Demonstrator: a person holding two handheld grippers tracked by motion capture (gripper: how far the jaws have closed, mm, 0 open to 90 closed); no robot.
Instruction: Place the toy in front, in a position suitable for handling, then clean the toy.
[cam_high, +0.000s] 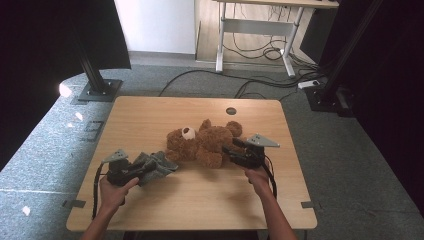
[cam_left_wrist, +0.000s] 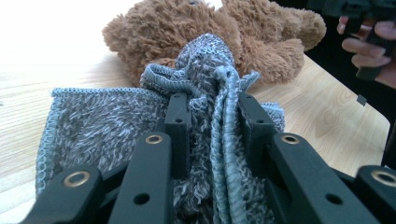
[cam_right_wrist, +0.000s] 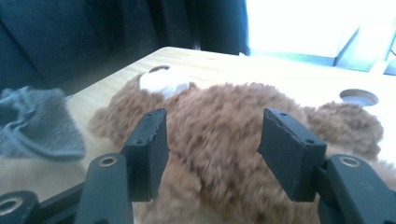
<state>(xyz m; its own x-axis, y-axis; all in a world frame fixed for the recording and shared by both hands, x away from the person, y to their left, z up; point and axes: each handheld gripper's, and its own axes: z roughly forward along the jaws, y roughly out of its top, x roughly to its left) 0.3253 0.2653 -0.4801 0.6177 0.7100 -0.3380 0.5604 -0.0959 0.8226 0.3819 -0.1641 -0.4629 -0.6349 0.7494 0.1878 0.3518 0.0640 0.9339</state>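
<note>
A brown teddy bear (cam_high: 202, 142) lies on its back in the middle of the wooden table (cam_high: 150, 115), white muzzle up. My left gripper (cam_high: 142, 170) is shut on a bunched grey knitted cloth (cam_high: 156, 166), lifted just left of the bear's head. In the left gripper view, the jaws pinch folds of the cloth (cam_left_wrist: 107, 126) with the bear (cam_left_wrist: 261, 32) right behind. My right gripper (cam_high: 229, 149) is at the bear's lower right side. In the right gripper view, it (cam_right_wrist: 215, 135) stands open, jaws apart in front of the bear's furry body (cam_right_wrist: 215, 116), pads not pressing on it; the cloth (cam_right_wrist: 37, 121) hangs at the left.
A round cable hole (cam_high: 230, 111) sits in the tabletop behind the bear. Bare wood lies at the back and along the front edge. Black stand feet (cam_high: 100, 90) flank the table on the floor, and cables trail under a desk (cam_high: 260, 30) beyond.
</note>
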